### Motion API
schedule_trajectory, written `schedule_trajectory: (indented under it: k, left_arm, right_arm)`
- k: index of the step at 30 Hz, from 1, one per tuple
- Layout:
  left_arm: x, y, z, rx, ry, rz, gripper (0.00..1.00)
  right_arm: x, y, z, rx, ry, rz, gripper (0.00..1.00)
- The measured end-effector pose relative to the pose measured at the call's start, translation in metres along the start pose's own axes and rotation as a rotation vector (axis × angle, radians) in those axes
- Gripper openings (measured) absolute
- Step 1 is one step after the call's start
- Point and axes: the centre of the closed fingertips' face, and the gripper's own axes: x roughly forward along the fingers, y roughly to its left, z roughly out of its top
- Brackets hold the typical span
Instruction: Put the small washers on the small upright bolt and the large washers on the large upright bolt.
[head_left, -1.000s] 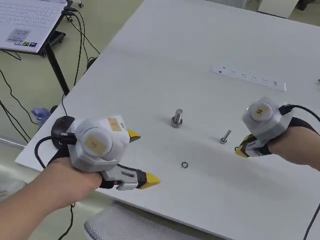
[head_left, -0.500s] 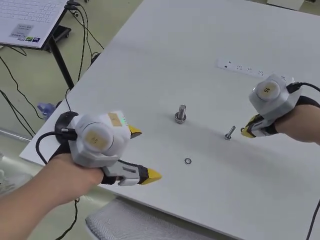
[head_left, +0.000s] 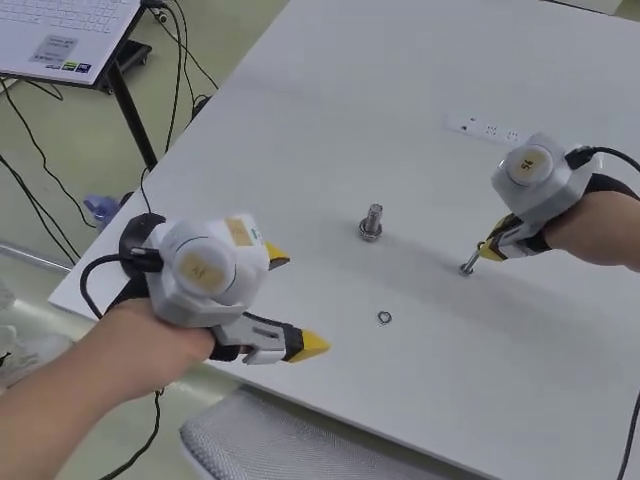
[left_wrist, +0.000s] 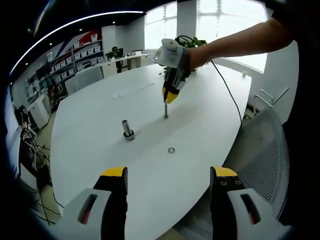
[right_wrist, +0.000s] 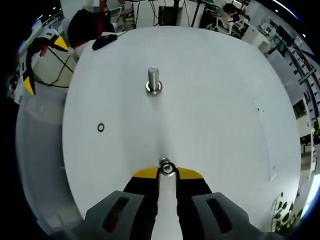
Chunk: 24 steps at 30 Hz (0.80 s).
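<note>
At the right gripper (head_left: 486, 251) tips, change: the yellow tips are now touching the top of the small upright bolt (head_left: 467, 264). A second ago they were sitting apart from it, and half a second ago just beside it.
Left gripper (head_left: 292, 304), change: it is still hanging wide open by the near edge of the table (head_left: 330, 120), much as before. The shift of the whole head view is coming from the camera.
Right gripper, opening: the jaws are standing narrow, with a slim gap running between them in the right gripper view.
Right gripper, contact: the tips are flanking a silvery round part (right_wrist: 167, 168) at the bolt's top. I cannot tell whether it is a washer or the bolt's own end, or whether the jaws are pinching it.
Left gripper, opening: the jaws are spreading wide, with bare table showing between them.
Small upright bolt: it is standing on the table right at the right gripper's tips and well ahead of the left gripper.
Large upright bolt (head_left: 372, 222): it is standing on its wide base, well ahead of the right gripper's tips and ahead of the left gripper's left jaw.
Loose washer (head_left: 384, 318): it is lying flat between the two grippers, ahead of the left jaws and nearer to them than either bolt.
Power strip (head_left: 490, 130): it is lying on the table beyond the right gripper.
</note>
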Motion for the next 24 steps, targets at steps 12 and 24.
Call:
schedule_trajectory:
  k: [12,24]
  left_arm:
    - [-0.001,0.003,0.0,-0.011,-0.014,0.004,0.68]
    - [0.002,0.001,-0.004,-0.017,-0.007,-0.011,0.69]
  right_arm:
    - [0.01,-0.004,-0.006,-0.003,0.037,0.005,0.13]
    - [0.018,0.0,-0.006,-0.013,0.048,0.015,0.13]
